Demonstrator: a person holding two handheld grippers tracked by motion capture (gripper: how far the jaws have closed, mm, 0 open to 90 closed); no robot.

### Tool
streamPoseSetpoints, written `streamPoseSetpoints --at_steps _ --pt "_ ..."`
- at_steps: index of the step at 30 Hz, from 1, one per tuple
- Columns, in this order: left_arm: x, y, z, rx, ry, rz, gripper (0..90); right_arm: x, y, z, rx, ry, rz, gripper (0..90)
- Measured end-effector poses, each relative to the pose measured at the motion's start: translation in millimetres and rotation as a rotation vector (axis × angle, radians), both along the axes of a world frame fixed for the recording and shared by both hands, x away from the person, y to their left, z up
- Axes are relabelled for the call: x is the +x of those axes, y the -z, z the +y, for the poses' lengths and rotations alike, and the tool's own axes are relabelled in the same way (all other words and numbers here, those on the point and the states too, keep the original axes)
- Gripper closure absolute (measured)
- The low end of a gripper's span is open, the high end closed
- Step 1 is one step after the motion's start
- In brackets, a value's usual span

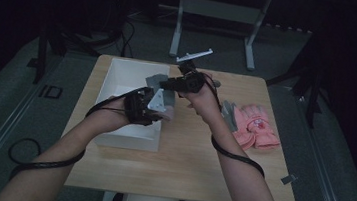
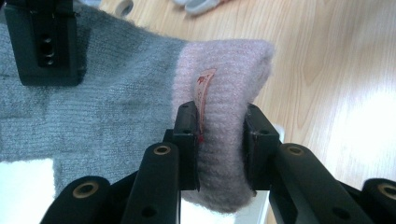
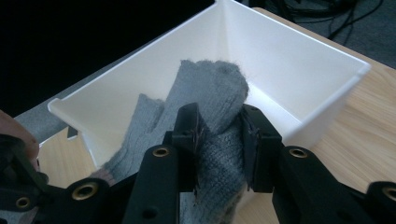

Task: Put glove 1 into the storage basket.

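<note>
A grey knit glove (image 1: 157, 81) with a pale pink cuff (image 2: 224, 88) hangs stretched between both grippers over the right wall of a white box (image 1: 124, 74). My left gripper (image 1: 155, 109) is shut on the pink cuff, its pads (image 2: 187, 140) pressing the cuff from both sides. My right gripper (image 1: 167, 84) is shut on the grey finger end (image 3: 210, 88), held above the open box (image 3: 280, 60). One jaw of the right gripper shows at the top left of the left gripper view. The glove's middle is partly hidden behind the grippers in the high view.
A pair of pink gloves (image 1: 256, 126) lies at the right of the wooden table (image 1: 184, 166), with a grey glove (image 1: 228, 113) at their left side. A small grey piece (image 1: 288, 179) sits near the table's right front corner. Cables trail from both grippers.
</note>
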State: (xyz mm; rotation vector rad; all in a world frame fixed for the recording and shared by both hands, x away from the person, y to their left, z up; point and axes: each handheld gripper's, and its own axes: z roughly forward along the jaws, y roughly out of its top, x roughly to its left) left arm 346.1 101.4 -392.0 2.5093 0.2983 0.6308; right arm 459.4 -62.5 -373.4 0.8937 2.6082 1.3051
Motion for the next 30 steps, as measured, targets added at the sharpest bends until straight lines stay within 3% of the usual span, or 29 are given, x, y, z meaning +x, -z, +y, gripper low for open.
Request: streamPoseSetpoints --at_steps 15,21,24,30 --pt "-1.4 11.2 47.6 0.031 -0.065 0.034 70.9 1.9 8.1 57.6 0.007 -0.068 0.02 70.0" --pt "4.8 26.3 52.3 0.078 -0.063 0.053 70.8 7.4 23.7 69.0 -0.006 -0.064 0.048 70.0" --pt "10.7 41.7 51.4 0.143 -0.058 0.067 70.8 13.0 40.5 76.9 -0.031 -0.052 0.083 69.9" --pt "18.6 60.3 44.3 0.208 -0.04 0.082 70.7 17.8 58.7 82.6 -0.086 -0.037 0.089 70.0"
